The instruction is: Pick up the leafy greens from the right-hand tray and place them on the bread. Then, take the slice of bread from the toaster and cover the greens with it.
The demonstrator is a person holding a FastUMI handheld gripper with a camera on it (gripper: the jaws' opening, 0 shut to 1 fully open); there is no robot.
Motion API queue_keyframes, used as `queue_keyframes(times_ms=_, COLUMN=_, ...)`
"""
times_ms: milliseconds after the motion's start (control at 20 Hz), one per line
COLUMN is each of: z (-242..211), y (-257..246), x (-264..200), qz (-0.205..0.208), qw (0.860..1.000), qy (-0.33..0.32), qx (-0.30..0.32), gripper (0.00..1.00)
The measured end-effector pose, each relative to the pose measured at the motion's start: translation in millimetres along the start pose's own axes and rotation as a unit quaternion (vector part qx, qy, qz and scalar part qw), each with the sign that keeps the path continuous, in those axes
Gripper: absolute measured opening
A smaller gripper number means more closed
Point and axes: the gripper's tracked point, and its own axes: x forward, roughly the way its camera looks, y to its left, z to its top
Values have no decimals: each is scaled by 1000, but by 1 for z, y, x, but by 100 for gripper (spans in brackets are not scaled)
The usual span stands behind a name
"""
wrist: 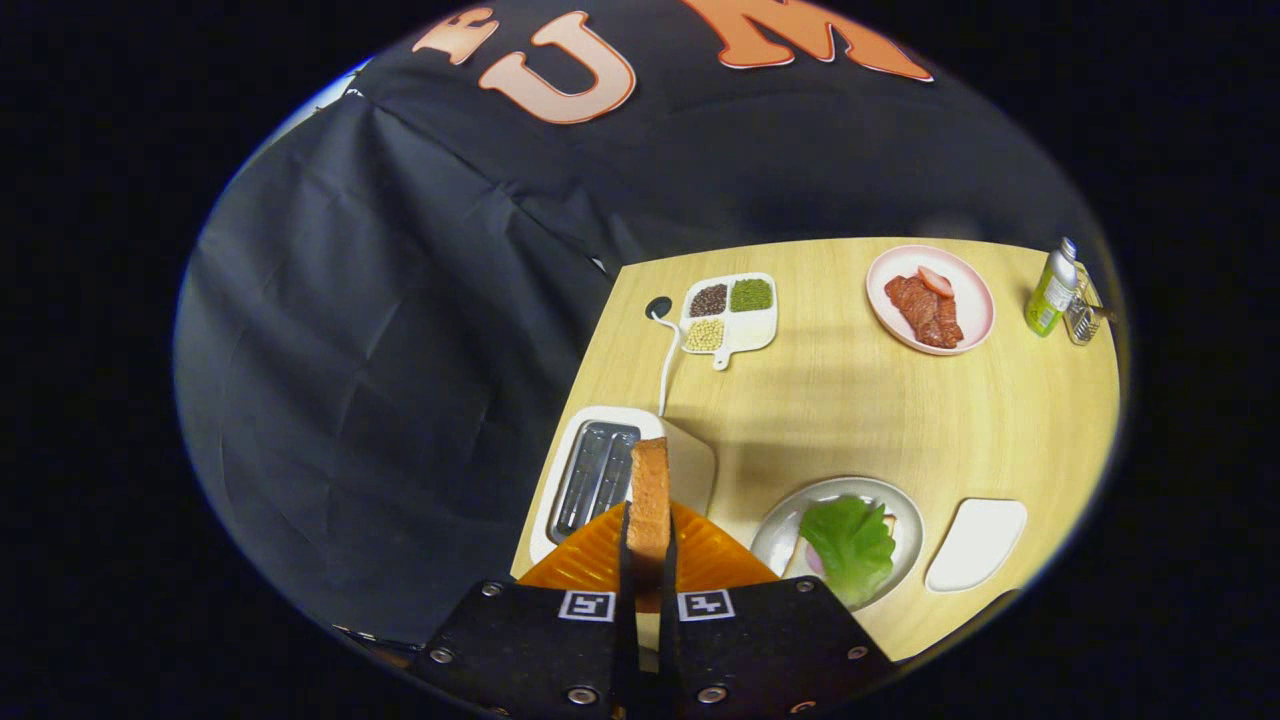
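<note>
Claw (pixel 648 560) clamped on bread slice (pixel 649 495) — clear of toaster (pixel 600 470) | greens (pixel 852 545) already on plate (pixel 905 515) at right | left: cover greens — judged

The place was a staged kitchen scene inside a recording booth: black cloth hung as walls around a pale wooden table (pixel 850 400) laid with a white toaster (pixel 590 475), a sectioned dish of beans (pixel 728 312), a pink plate of meat (pixel 930 298) and a small bottle (pixel 1050 290).
</note>
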Motion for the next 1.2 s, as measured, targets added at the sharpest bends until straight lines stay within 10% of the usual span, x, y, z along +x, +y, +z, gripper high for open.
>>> queue_keyframes(times_ms=700, z=-75, y=-107, x=30, qz=35, qw=999, qy=26, qx=31, gripper=8)
queue_keyframes(times_ms=1200, z=-103, y=-185, x=64, qz=-17, qw=999, qy=27, qx=30, gripper=13)
